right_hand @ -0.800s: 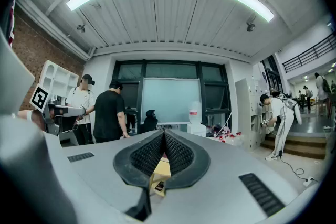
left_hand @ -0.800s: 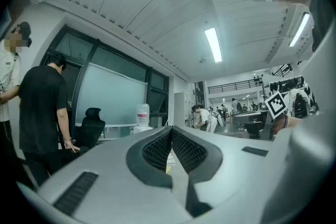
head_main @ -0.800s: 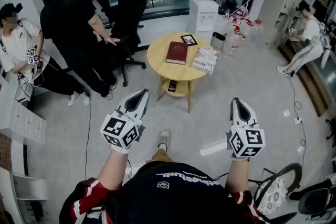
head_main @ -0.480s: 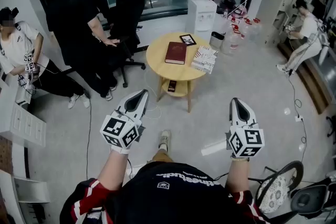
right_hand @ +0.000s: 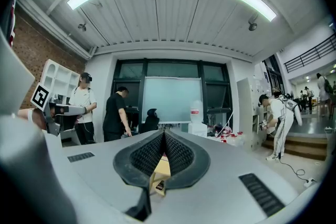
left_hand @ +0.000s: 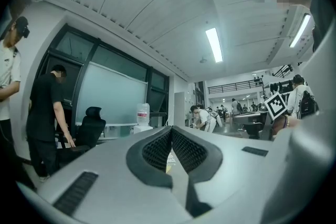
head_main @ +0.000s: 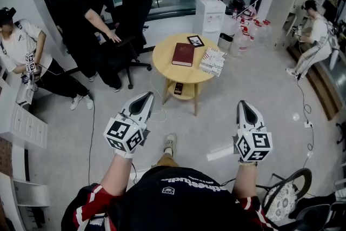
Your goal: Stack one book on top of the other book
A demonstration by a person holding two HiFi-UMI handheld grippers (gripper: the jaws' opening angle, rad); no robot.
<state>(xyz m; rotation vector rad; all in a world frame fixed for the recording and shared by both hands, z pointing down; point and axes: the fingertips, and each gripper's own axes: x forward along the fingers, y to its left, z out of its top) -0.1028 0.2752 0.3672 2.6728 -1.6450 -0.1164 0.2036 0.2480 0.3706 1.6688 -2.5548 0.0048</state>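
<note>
Lying upper centre on desk [head_main: 164, 65]: red book [head_main: 182, 54], white book [head_main: 212, 61]; left tongs [head_main: 145, 98], right tongs [head_main: 244, 105] clenched empty, well below.

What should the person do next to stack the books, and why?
Probably walk up to the round table first. The red book and the white book lie side by side on it, and the left gripper and right gripper, both shut and empty, are held far short of them.
</note>
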